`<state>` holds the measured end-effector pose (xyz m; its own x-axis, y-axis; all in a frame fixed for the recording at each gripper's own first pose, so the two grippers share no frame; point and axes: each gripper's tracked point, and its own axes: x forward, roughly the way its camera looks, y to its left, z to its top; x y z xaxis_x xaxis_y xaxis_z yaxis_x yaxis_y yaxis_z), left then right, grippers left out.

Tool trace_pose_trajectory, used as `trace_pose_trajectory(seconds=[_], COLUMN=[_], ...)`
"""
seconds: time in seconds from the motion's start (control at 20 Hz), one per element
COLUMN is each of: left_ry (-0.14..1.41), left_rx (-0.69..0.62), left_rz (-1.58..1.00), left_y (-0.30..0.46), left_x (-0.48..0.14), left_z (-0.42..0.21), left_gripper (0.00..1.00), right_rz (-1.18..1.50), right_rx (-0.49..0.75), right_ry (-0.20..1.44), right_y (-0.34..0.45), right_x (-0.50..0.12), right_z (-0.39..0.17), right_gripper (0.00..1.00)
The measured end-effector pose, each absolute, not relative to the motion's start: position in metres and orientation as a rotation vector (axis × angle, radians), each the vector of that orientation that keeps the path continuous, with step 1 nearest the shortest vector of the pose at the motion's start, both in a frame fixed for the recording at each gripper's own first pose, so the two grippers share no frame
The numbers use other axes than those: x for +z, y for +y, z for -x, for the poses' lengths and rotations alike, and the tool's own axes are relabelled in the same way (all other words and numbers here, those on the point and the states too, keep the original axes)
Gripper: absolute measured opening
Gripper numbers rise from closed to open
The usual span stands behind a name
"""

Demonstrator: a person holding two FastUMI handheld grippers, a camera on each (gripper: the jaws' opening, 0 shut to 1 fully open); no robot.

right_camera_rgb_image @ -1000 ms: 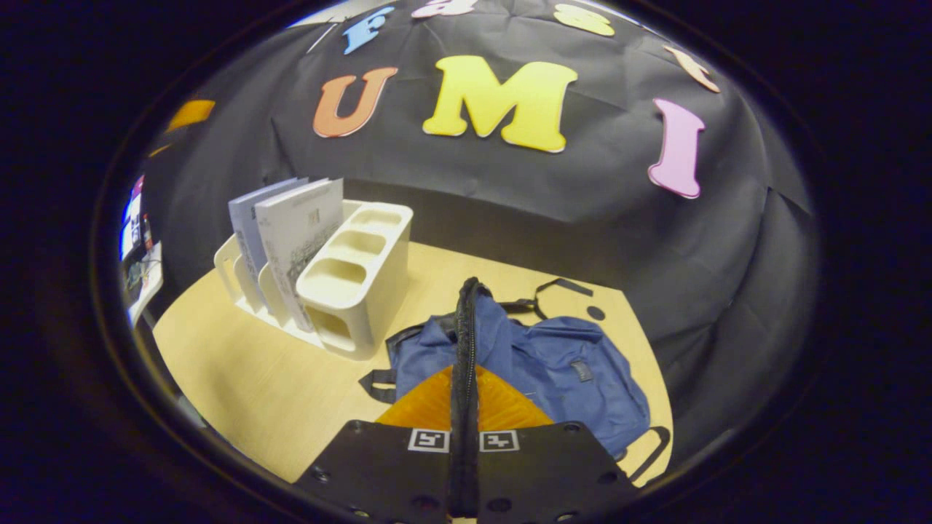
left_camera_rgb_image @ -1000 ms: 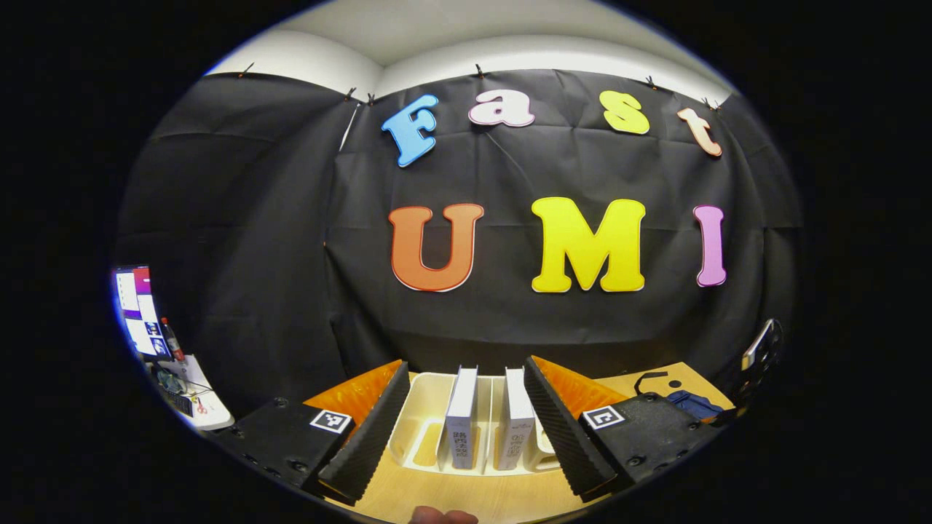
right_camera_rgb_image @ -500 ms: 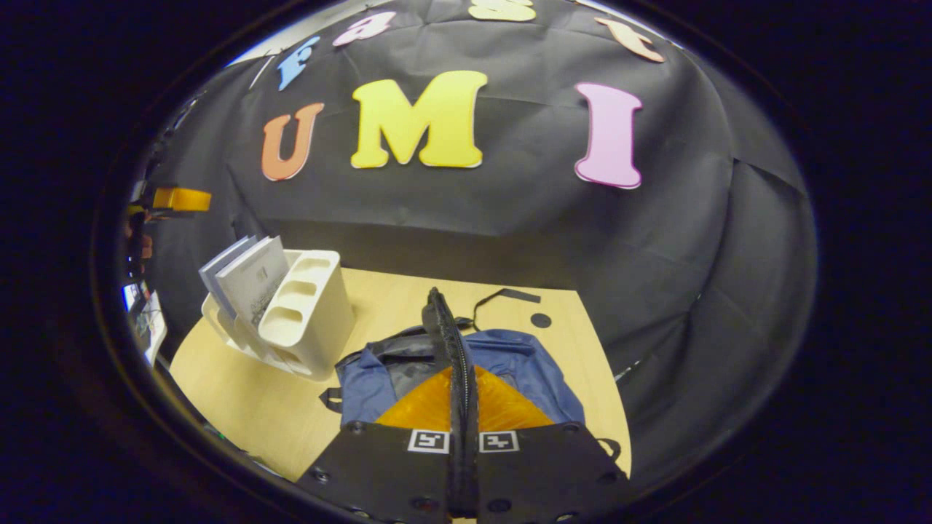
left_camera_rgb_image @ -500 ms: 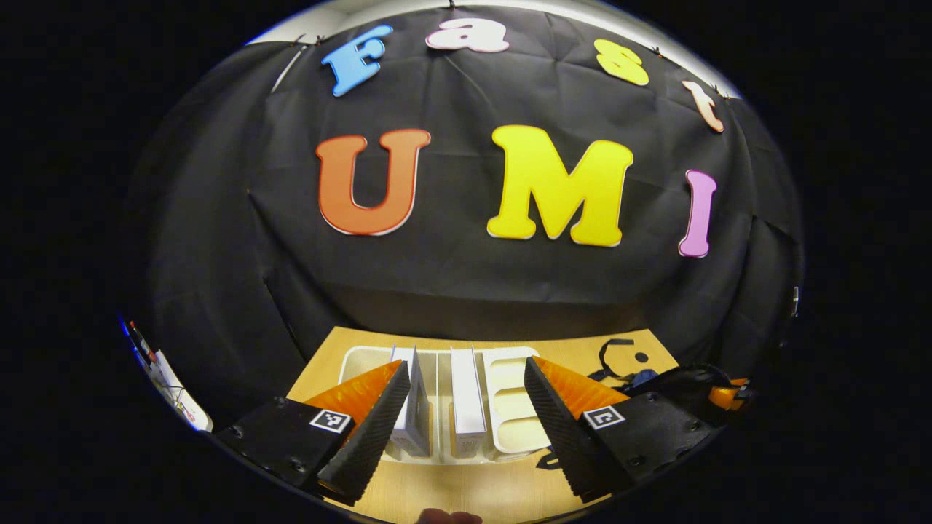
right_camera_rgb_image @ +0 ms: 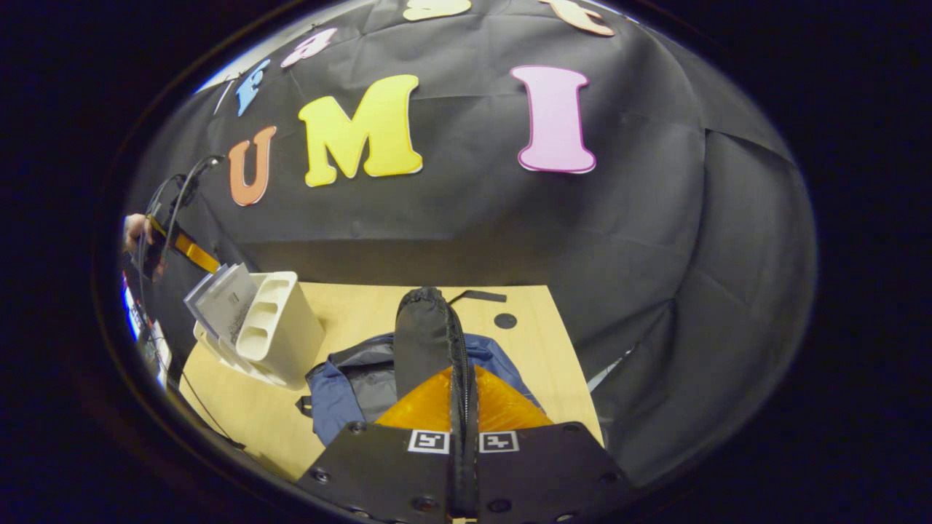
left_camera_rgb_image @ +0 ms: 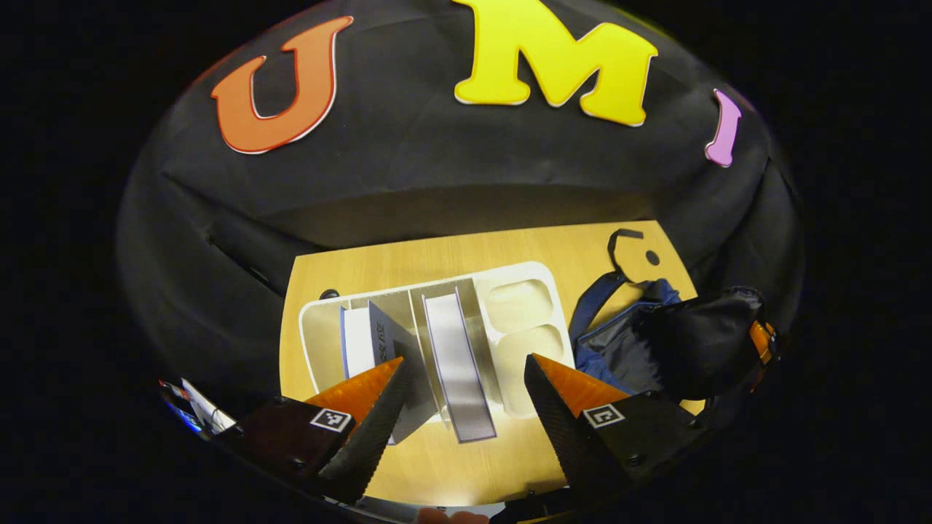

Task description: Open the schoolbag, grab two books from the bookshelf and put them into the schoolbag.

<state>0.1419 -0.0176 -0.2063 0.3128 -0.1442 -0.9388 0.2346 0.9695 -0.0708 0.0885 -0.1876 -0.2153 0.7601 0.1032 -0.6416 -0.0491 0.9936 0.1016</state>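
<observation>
From above in the left gripper view, a white bookshelf (left_camera_rgb_image: pixel 320 327) holds two upright books: one grey-edged book (left_camera_rgb_image: pixel 455 360) in the middle, another book (left_camera_rgb_image: pixel 364 342) leaning at its left. My left gripper (left_camera_rgb_image: pixel 466 371) hangs open over them, touching neither. To the right lies the blue schoolbag (left_camera_rgb_image: pixel 608 335), with my right gripper (left_camera_rgb_image: pixel 710 338) holding up its rim. In the right gripper view, my right gripper (right_camera_rgb_image: pixel 462 378) is shut on the bag's black zipper rim (right_camera_rgb_image: pixel 426 327), lifted above the blue schoolbag (right_camera_rgb_image: pixel 338 389), whose grey lining shows.
The wooden table (left_camera_rgb_image: pixel 510 247) ends at the black cloth wall behind. A loose black strap (left_camera_rgb_image: pixel 622 244) lies behind the bag. In the right gripper view the bookshelf (right_camera_rgb_image: pixel 280 327) stands left of the bag, with my left gripper (right_camera_rgb_image: pixel 175 244) and a hand (right_camera_rgb_image: pixel 135 225) above it.
My left gripper has risen and tipped down over the bookshelf, staying open. My right gripper has drawn the bag's rim up and back, so the bag gapes wider.
</observation>
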Motion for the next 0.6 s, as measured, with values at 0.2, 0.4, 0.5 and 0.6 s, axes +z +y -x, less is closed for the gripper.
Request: trace_pose_trajectory(seconds=[0.2, 0.4, 0.5, 0.6], left_ry=[1.427, 1.541, 1.575, 1.599], left_rx=[-0.218, -0.148, -0.109, -0.08], left_rz=[-0.033, 0.026, 0.048, 0.059], left_y=[-0.023, -0.02, -0.019, -0.017], left_x=[-0.238, -0.266, -0.275, -0.285], left_z=[-0.13, -0.12, -0.117, -0.115], left_gripper=[0.99, 0.99, 0.99, 0.96], right_rz=[-0.128, -0.157, -0.167, -0.173], right_rx=[0.069, 0.056, 0.055, 0.055], right_ry=[0.7, 0.702, 0.704, 0.705], right_y=[-0.198, -0.207, -0.209, -0.211], right_x=[-0.222, -0.228, -0.23, -0.232], right_z=[-0.087, -0.085, -0.084, -0.085], right_gripper=[0.0, 0.0, 0.0, 0.0])
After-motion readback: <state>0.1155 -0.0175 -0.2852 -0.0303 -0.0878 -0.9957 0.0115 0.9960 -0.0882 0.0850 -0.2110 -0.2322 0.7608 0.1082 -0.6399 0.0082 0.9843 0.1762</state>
